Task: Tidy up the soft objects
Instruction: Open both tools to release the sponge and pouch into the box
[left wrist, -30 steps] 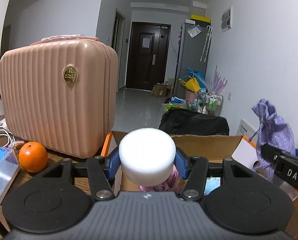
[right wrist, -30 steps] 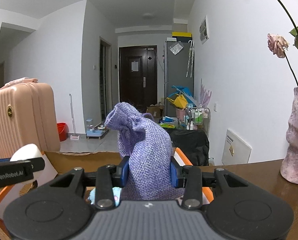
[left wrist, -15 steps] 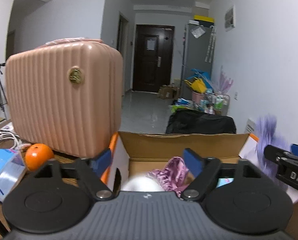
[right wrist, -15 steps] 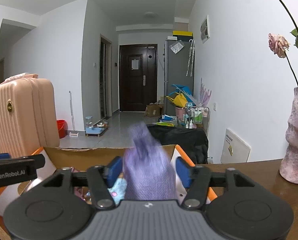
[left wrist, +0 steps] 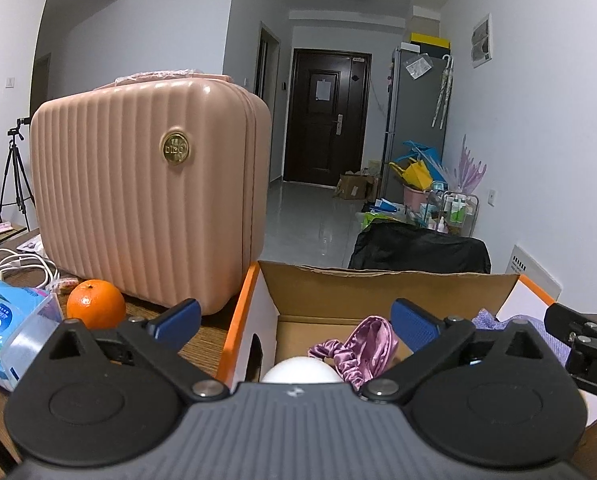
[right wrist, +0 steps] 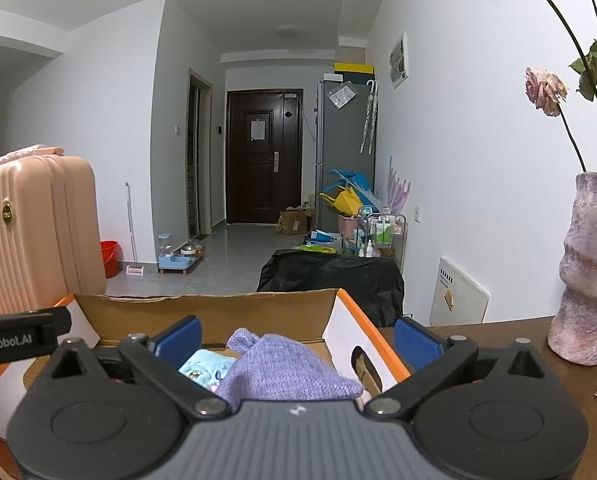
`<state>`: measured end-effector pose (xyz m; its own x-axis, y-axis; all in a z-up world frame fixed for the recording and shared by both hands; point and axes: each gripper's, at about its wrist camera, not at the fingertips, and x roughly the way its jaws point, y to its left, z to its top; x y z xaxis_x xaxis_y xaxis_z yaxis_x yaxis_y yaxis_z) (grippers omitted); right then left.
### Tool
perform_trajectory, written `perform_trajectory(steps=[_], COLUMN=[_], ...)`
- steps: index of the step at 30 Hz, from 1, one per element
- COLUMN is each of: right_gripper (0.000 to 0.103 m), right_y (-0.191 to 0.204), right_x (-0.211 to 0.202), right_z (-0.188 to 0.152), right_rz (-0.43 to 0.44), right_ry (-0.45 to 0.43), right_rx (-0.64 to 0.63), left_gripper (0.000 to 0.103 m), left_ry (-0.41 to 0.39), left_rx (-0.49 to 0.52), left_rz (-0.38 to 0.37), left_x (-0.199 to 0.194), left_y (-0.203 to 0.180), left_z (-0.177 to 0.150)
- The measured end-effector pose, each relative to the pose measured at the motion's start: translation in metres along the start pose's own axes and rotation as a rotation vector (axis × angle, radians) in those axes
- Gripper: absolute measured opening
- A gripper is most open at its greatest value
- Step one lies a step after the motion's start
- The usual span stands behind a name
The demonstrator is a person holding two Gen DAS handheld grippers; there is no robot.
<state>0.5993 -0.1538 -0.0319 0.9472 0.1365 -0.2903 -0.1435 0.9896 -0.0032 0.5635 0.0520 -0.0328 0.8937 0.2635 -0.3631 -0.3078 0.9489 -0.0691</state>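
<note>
Left wrist view: left gripper [left wrist: 294, 316] jaws have just been opening, now wide and empty; white foam puck [left wrist: 301, 371] lies in the cardboard box [left wrist: 378, 284], beside the pink scrunchie [left wrist: 358, 346]

Right wrist view: right gripper [right wrist: 298, 338] jaws likewise just opened, wide; purple pouch [right wrist: 282, 372] lies inside the box, neck pointing toward its far wall. Both drops appear done; remaining items not visible

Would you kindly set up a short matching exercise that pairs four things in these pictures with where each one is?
Things:
1. orange
2. white foam puff
3. vase
4. purple pouch

Places:
A. on the table, right of the cardboard box
B. in the box, beside a pink scrunchie
C. on the table, in front of the pink suitcase
D. in the box, below the right hand-held gripper

Pairs: 1-C, 2-B, 3-A, 4-D
</note>
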Motion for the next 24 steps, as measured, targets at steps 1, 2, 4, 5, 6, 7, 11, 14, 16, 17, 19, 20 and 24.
perform_trajectory(steps=[1,2,4,5,6,7,11,14,16,17,19,20,24], right_gripper=[0.103,0.103,0.103,0.103,0.103,0.103,0.103,0.103,0.103,0.103,0.103,0.103,0.103], right_y=[0.0,0.0,0.0,0.001,0.001,0.001,0.0,-0.003,-0.004,-0.005,-0.006,-0.006,-0.012], right_x=[0.0,0.0,0.0,0.0,-0.001,-0.001,-0.005,-0.008,-0.012,-0.015,-0.02,-0.023,-0.033], right_z=[0.0,0.0,0.0,0.001,0.0,0.0,0.003,0.006,0.008,0.01,0.013,0.013,0.016], right_rz=[0.0,0.0,0.001,0.001,0.001,0.0,-0.002,-0.004,-0.013,-0.018,-0.019,-0.017,-0.006], right_ry=[0.0,0.001,0.003,0.005,0.005,0.003,-0.008,0.0,0.001,-0.002,-0.004,-0.004,-0.001], right_rx=[0.0,0.0,0.001,0.0,0.0,0.001,0.009,0.02,0.022,0.024,0.029,0.034,0.046], left_gripper=[0.103,0.103,0.103,0.103,0.103,0.103,0.103,0.103,0.103,0.103,0.103,0.103,0.103], left_ry=[0.0,0.001,0.002,0.002,0.002,0.003,0.004,0.004,0.002,0.002,0.002,0.002,0.01], left_rx=[0.0,0.0,-0.002,-0.002,-0.003,-0.004,-0.011,-0.011,-0.017,-0.023,-0.038,-0.045,-0.072], left_rz=[0.0,0.001,0.0,0.0,0.0,-0.001,-0.004,-0.005,-0.007,-0.007,-0.004,-0.002,-0.008], left_x=[0.0,0.0,0.0,0.0,0.0,0.0,-0.002,-0.005,-0.008,-0.009,-0.011,-0.013,-0.018], left_y=[0.0,0.0,0.001,0.0,0.0,0.001,0.002,0.002,0.002,0.002,0.005,0.005,0.009], left_z=[0.0,0.0,0.0,0.0,0.0,0.0,0.0,0.0,0.0,0.001,0.003,0.003,0.005])
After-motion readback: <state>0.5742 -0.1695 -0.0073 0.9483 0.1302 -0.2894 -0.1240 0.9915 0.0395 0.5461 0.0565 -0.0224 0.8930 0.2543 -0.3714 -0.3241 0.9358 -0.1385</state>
